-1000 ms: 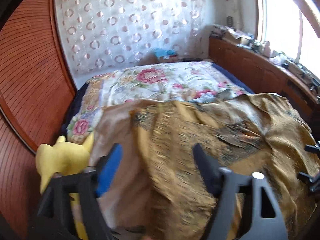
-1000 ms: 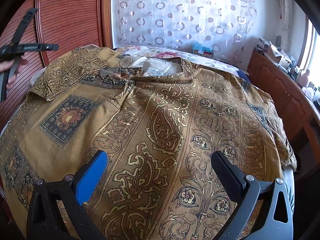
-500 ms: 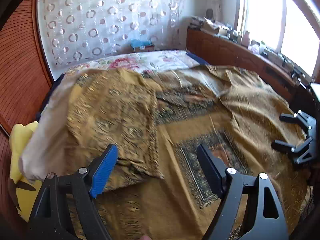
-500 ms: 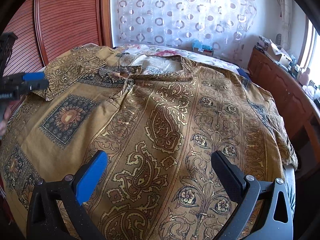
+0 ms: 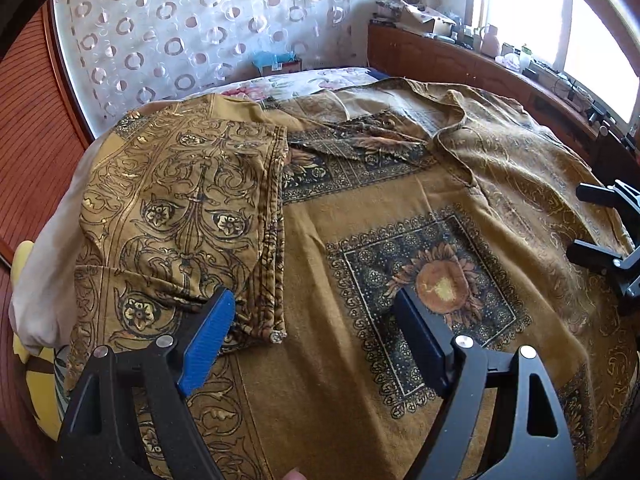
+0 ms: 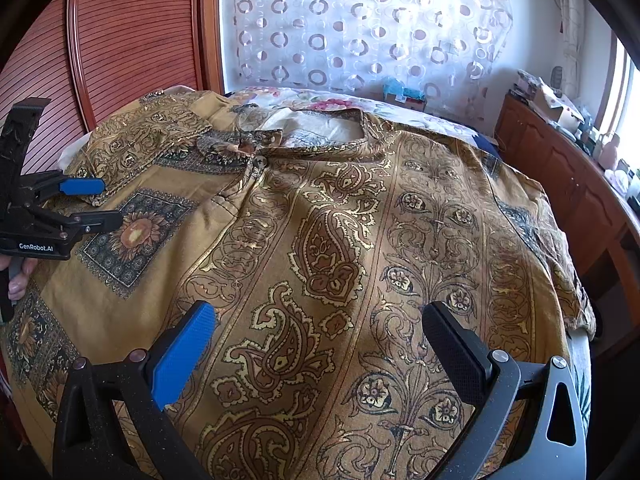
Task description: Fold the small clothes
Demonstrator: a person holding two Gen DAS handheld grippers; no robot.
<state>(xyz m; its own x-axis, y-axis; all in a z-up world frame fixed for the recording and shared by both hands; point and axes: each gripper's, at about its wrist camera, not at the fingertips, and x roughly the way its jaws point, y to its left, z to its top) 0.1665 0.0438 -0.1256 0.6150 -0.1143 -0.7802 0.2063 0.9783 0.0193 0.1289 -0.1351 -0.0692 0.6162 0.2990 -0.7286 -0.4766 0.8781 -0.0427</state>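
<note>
A mustard-gold patterned shirt [image 6: 328, 240] is spread front-up across a bed [image 5: 320, 78], covering most of it; a strip of floral bedspread is seen beyond the collar [image 6: 320, 132]. One sleeve [image 5: 188, 216] is folded inward and lies flat over the chest panel, its hem edge running beside a dark square printed with a sunflower [image 5: 432, 284]. The buttoned placket (one button [image 6: 261, 160] is visible just below the neck opening) is closed.

The left claw [image 5: 316, 332] is held above the shirt with its jaws spread wide; nothing is gripped between them, and the folded sleeve's lower corner is seen just beside the blue pad. In the right wrist view the same claw is seen at the left edge, near the sunflower square, carried by a hand [image 6: 18, 276] partly cut off by the frame.

The right claw [image 6: 316, 340] is likewise spread wide and empty, poised over the paisley bands of the shirt's lower front. Whether either claw touches the cloth cannot be told.

A wooden cabinet [image 6: 560, 176] with clutter on top is seen along the window side, and a circle-patterned curtain [image 6: 360, 28] hangs behind the bed
</note>
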